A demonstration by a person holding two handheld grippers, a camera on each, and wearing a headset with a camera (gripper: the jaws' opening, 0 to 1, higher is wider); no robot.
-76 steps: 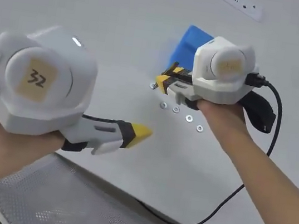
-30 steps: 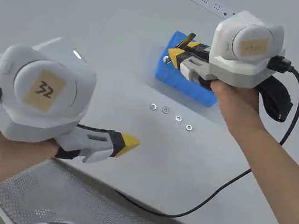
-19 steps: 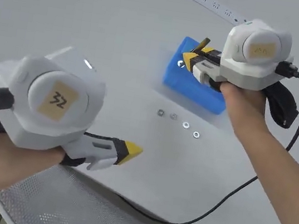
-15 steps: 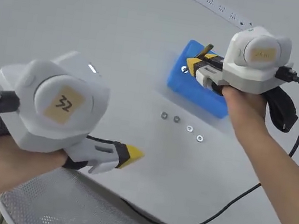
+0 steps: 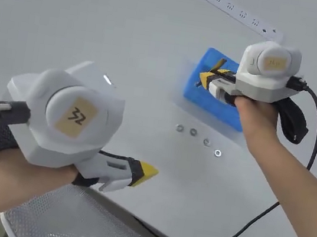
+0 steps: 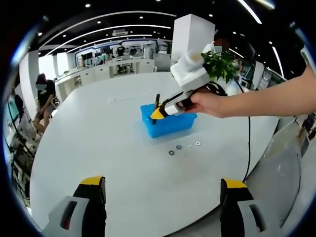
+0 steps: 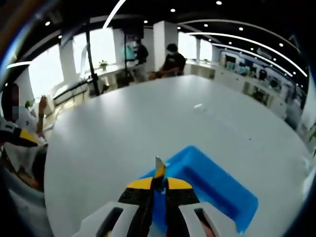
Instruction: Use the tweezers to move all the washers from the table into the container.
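The right gripper [image 5: 205,78] had its jaws clamped on the tweezers [image 7: 159,169] above the blue container [image 5: 193,91]. The left gripper [image 6: 162,183] had its jaws apart. Four washers [image 5: 193,132] lay on the desk [image 5: 145,45].

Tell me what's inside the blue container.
In the right gripper view the container floor looks bare blue, with the tweezers tip above it. The right gripper hides its near corner.
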